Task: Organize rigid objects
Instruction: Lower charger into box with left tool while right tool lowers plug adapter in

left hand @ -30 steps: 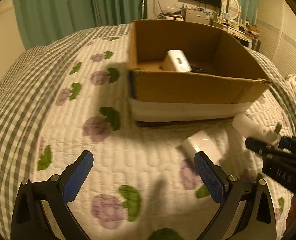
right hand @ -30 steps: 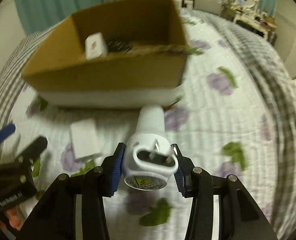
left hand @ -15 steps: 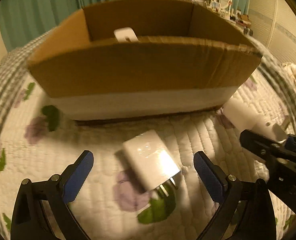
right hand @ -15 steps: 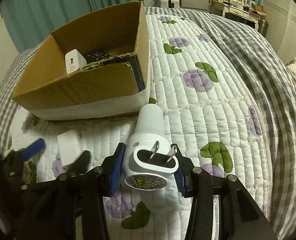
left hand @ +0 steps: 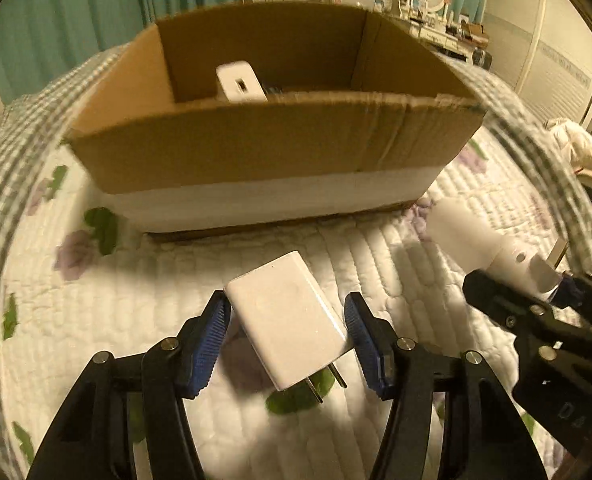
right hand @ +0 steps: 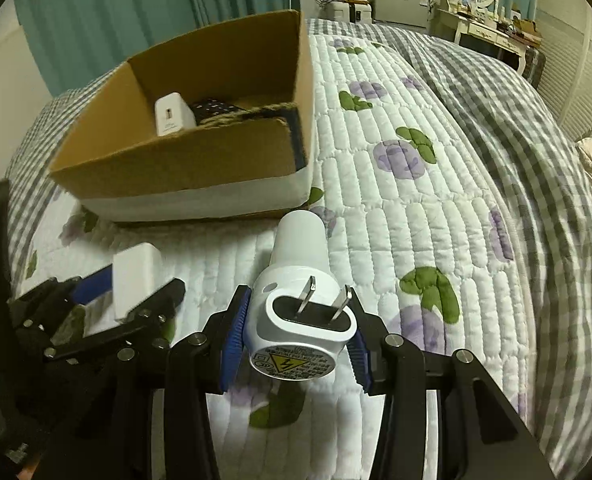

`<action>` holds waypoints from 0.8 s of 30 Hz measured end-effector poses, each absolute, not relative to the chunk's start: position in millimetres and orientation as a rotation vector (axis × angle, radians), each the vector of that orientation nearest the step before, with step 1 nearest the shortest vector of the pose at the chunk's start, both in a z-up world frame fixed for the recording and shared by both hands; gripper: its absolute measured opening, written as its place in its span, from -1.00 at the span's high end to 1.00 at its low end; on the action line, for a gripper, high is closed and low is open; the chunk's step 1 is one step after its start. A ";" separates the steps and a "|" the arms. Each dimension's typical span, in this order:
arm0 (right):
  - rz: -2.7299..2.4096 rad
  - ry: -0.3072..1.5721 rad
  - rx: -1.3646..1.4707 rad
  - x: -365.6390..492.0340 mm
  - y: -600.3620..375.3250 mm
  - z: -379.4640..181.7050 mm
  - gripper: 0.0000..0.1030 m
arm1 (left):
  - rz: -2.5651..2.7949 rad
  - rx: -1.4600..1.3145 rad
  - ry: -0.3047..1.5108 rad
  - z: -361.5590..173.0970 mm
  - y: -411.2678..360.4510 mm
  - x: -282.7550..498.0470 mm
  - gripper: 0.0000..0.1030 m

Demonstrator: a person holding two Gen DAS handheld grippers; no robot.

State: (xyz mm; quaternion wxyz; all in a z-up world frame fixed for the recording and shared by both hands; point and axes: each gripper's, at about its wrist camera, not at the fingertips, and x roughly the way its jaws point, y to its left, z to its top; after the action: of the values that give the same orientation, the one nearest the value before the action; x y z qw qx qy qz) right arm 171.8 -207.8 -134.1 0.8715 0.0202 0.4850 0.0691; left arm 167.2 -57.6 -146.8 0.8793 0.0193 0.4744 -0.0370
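The left gripper [left hand: 287,334] straddles a flat white charger [left hand: 290,320] lying on the quilted bed [left hand: 108,312], prongs toward the camera; its left pad meets the charger's corner while a narrow gap shows at the right pad, so whether the grip is firm I cannot tell. The right gripper [right hand: 296,334] is clamped on a round white plug [right hand: 296,300], prongs up, held above the quilt just right of the left gripper. Beyond both sits an open cardboard box [left hand: 272,148] holding another white charger [left hand: 240,86] and a dark item [right hand: 212,109] beside it.
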 end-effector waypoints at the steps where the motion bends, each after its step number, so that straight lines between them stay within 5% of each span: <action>1: 0.145 1.008 0.041 168.1 -207.1 -130.1 0.15 | -0.077 0.037 0.982 -140.9 -55.3 163.4 -0.17; 24: 0.242 0.699 -0.040 172.9 -171.2 46.8 0.15 | -0.056 -0.018 0.717 23.8 -13.2 170.8 -0.17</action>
State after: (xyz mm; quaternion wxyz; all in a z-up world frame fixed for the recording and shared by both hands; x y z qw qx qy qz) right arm 172.9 -171.2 46.8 0.9321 -0.0196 0.3417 0.1180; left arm 170.8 -13.2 23.8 0.9360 -0.0088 0.3508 -0.0273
